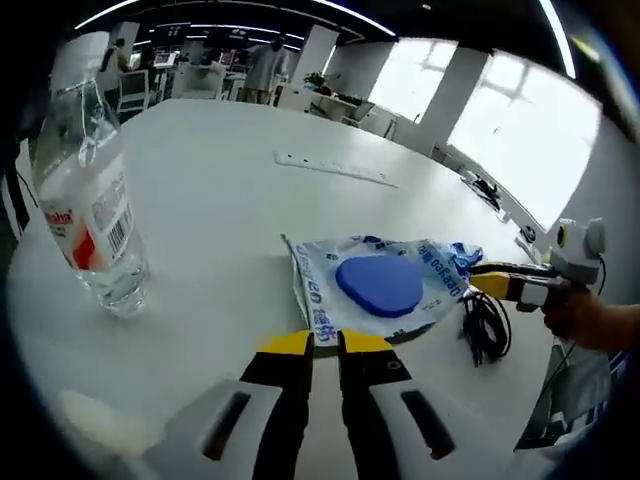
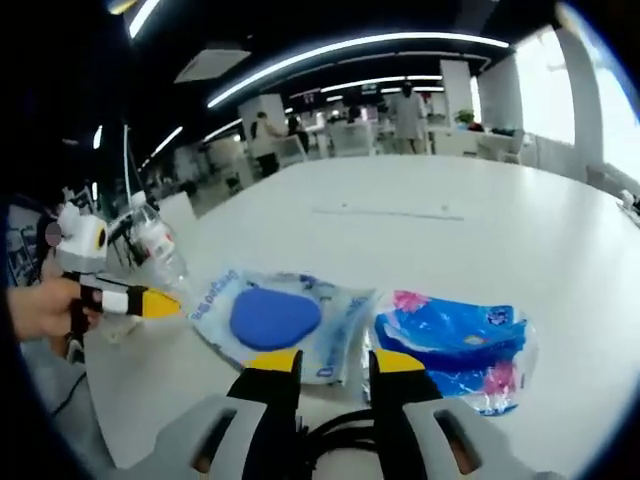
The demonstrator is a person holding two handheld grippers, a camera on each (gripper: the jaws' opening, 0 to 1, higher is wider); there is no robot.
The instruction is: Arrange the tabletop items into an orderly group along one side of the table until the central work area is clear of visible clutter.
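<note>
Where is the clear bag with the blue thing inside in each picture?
Left gripper view: the clear bag lies just past the left claw, a bit right of the middle.
Right gripper view: the clear bag lies just past the right claw, a bit left of the middle.
Shared landmark: the water bottle stands on the white table in both.

Clear plastic bottle (image 1: 92, 190), upright, red-and-white label, near table edge. Flat clear pouch (image 1: 375, 285) with blue print, holding a blue rounded pad, lies well apart from bottle. Second pouch (image 2: 455, 345), blue with pink, just beside it. Black cable (image 1: 485, 328) coiled nearby.
</note>
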